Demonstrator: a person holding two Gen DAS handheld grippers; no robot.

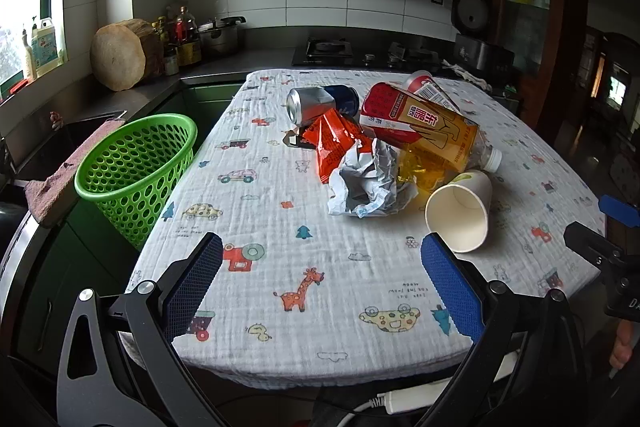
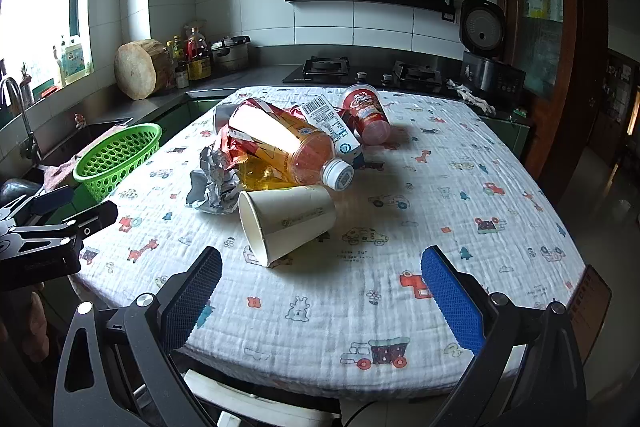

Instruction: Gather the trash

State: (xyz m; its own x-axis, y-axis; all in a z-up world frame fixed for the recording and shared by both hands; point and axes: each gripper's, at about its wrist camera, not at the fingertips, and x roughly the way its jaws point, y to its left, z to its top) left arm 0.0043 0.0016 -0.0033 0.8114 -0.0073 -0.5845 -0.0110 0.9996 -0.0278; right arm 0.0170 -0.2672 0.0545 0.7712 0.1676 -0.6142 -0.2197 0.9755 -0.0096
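Meanwhile, both the left gripper (image 1: 320,283) and the right gripper (image 2: 322,291) hang with fingers spread wide and holding nothing above the near edge of the table (image 1: 360,311), where the trash pile (image 1: 384,147), its paper cup (image 1: 460,215) nearest, lies right of the green basket (image 1: 136,171).

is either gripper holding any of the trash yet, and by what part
Nothing is held. The left gripper and the right gripper are both open above the near edge of the table, short of the paper cup and the pile.
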